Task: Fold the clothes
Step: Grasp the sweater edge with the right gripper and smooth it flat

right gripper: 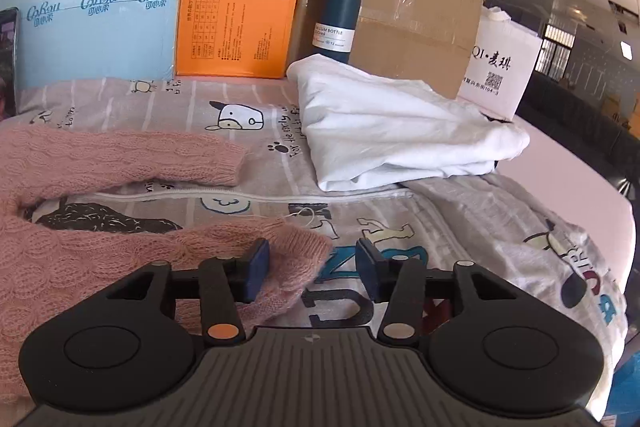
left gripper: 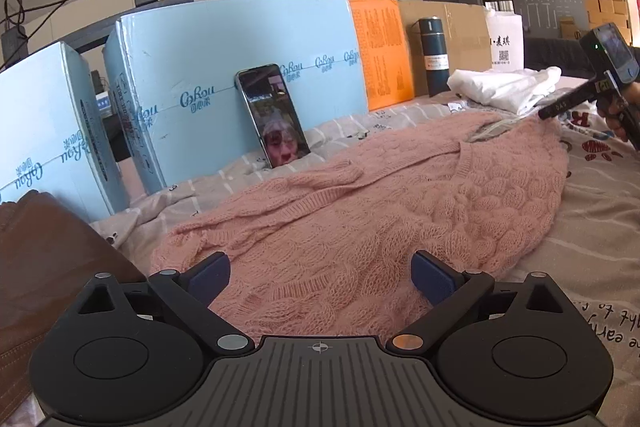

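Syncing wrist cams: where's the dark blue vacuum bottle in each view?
Left wrist: dark blue vacuum bottle upper right of centre, upright against the brown cardboard box.
Right wrist: bottle top centre, upright behind the folded white garment.
Shared landmark: orange box, immediately left of the bottle in both.

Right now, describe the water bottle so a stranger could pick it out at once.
Look along the row of boxes behind the bed to the plain cardboard box. The water bottle stands upright in front of it, just behind the folded white garment. It is the only dark blue cylinder there, with a white label.
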